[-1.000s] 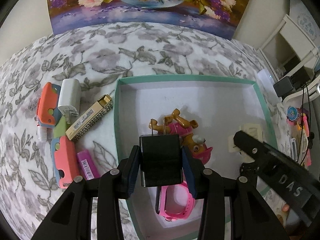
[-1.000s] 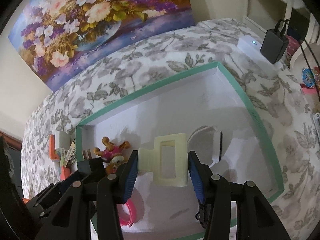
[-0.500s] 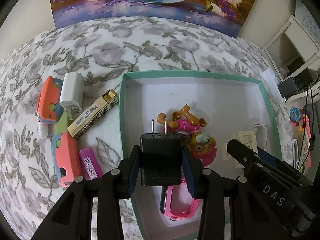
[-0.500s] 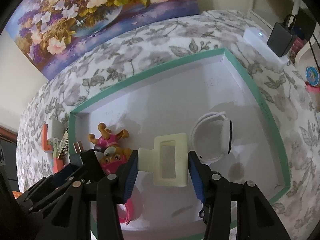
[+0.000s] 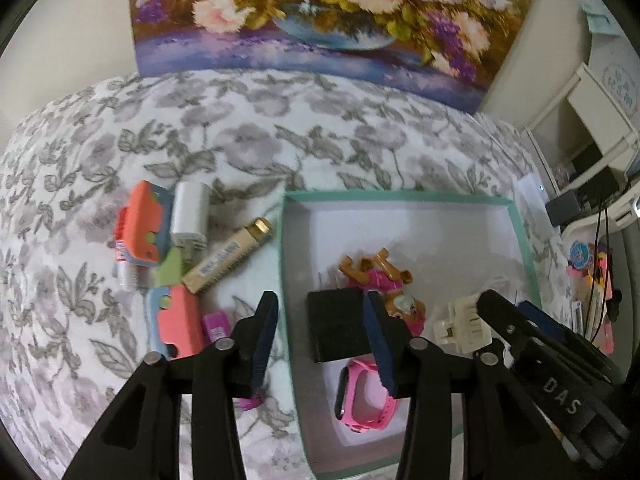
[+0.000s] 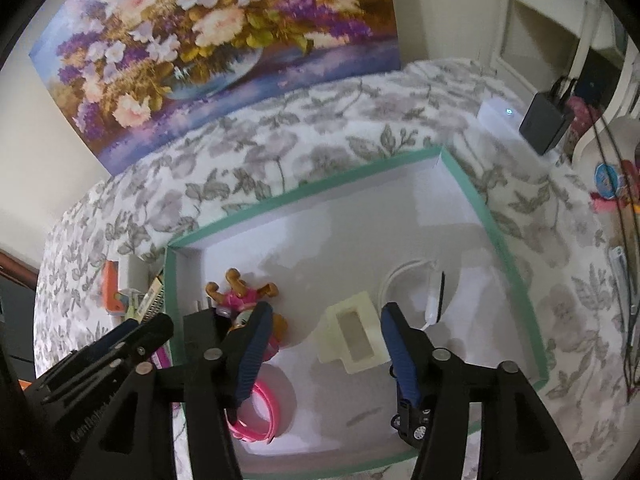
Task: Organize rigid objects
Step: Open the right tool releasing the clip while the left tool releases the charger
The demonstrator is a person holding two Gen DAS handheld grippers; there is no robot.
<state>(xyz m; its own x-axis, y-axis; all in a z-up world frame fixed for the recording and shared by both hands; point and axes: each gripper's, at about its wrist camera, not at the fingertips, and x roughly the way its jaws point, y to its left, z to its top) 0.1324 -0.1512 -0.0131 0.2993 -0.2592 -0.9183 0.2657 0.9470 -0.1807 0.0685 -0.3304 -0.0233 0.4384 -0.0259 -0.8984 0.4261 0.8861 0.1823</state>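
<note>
A green-rimmed white box (image 5: 520,236) (image 6: 304,196) sits on the floral cloth. My left gripper (image 5: 322,336) is open; the black plug adapter (image 5: 336,326) lies free in the box, against its right finger. My right gripper (image 6: 320,350) is open around the cream hair clip (image 6: 354,334), which rests on the box floor and also shows in the left wrist view (image 5: 464,322). The box also holds a pink and brown dog toy (image 5: 384,280) (image 6: 244,296), a pink watch (image 5: 366,404) (image 6: 256,412) and a white watch (image 6: 420,288).
Left of the box lie an orange clip (image 5: 140,224), a white charger (image 5: 190,216), a gold harmonica (image 5: 228,256), a second orange clip (image 5: 180,320) and a pink tube (image 5: 216,324). A black charger (image 6: 546,120) and cables are at the right. A flower painting (image 6: 216,40) stands behind.
Both grippers have opened. The black adapter and the cream hair clip left their jaws and now lie in the box. Both grippers have pulled back and up a little.
</note>
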